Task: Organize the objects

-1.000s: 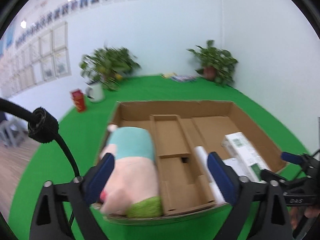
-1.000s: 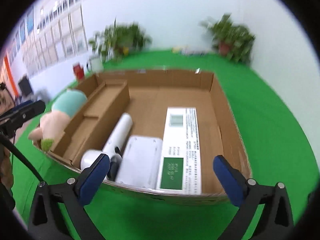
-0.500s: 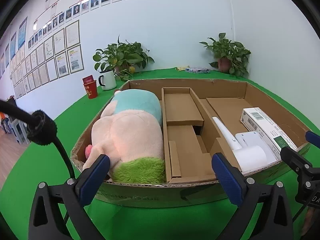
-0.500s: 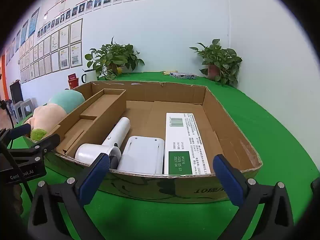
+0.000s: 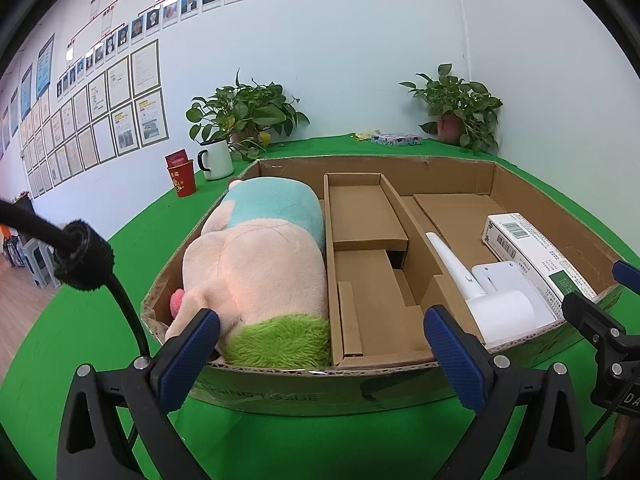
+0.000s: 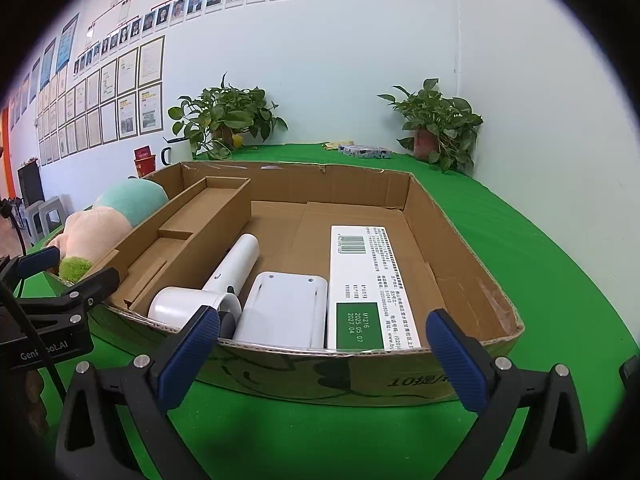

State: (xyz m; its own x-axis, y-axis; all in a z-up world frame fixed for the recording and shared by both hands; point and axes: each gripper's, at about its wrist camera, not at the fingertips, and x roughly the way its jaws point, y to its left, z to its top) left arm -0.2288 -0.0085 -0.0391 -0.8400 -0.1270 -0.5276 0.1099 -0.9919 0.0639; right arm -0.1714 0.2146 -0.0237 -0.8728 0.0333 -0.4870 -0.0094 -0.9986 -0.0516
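A shallow cardboard box [image 5: 304, 390] [image 6: 360, 376] lies on the green table. In its left compartment lies a pink, teal and green plush toy [image 5: 260, 268] [image 6: 100, 228]. A cardboard insert [image 5: 368, 264] fills the middle. On the right lie a white hair dryer [image 6: 224, 284] [image 5: 480, 292], a white flat device [image 6: 284, 308] and a white and green carton [image 6: 368, 284] [image 5: 536, 252]. My left gripper [image 5: 320, 356] is open and empty before the box's near wall. My right gripper [image 6: 324, 356] is open and empty before the right part.
At the back stand two potted plants [image 5: 248, 116] [image 5: 460, 108], a white mug [image 5: 216, 158], a red cup [image 5: 182, 178] and a small flat packet [image 5: 394, 139]. White walls close the table's back and right sides. A black cable [image 5: 88, 264] hangs at left.
Both grippers have drawn back and down from above the box to just in front of its near wall. The objects in the box have not moved.
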